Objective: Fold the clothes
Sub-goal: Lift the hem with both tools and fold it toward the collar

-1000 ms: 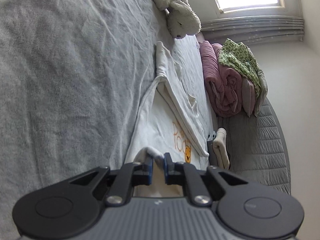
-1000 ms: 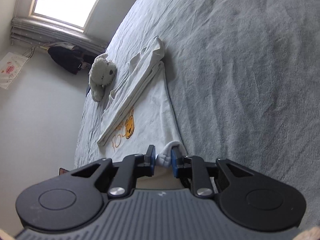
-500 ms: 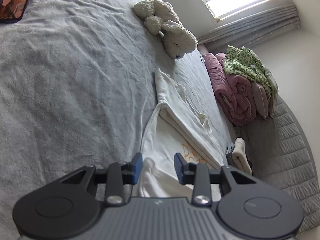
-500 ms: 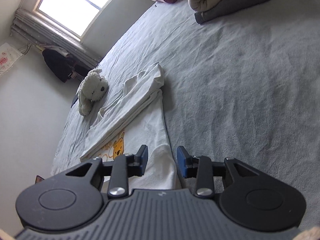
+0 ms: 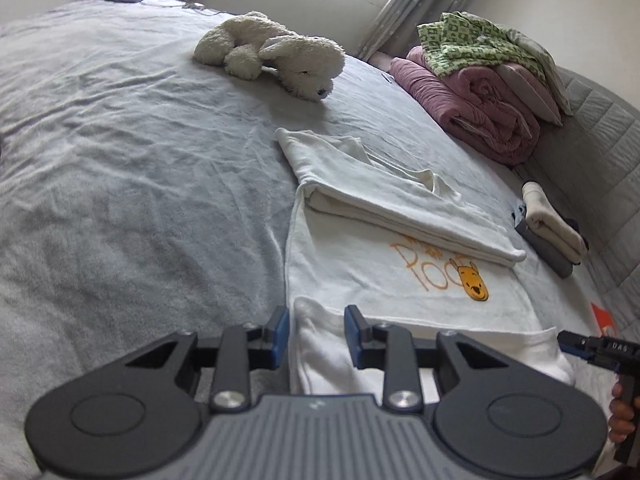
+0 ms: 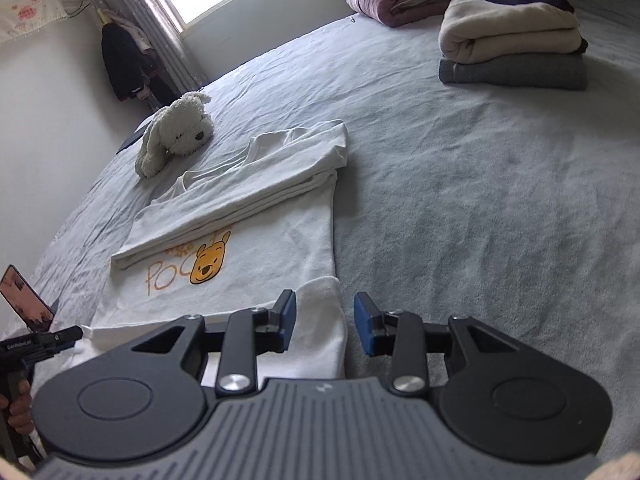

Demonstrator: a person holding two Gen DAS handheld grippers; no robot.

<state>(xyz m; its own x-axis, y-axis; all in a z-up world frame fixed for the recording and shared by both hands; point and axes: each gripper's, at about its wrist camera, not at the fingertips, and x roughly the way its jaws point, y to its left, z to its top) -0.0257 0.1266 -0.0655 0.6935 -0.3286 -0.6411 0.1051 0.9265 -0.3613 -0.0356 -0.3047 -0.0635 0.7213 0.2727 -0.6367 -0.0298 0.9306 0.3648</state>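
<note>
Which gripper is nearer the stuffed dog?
Left. The left gripper sits at the shirt corner on the stuffed dog's side; the right gripper sits at the opposite corner.

One white T-shirt (image 5: 384, 276), one plush dog (image 5: 276, 54), two folded garments stacked (image 6: 512, 56), one rolled pink quilt (image 5: 472, 108), possibly one green cloth (image 5: 472, 40) atop.

White shirt (image 5: 360, 276), yellow bear print (image 5: 474, 280)

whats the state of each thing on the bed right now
white t-shirt: flat, partly folded, near hem turned over
left gripper: jaws open, nothing pinched, shirt edge lies below
right gripper: jaws open, empty
plush dog: lying on its side
cream and grey clothes: folded, stacked
</note>
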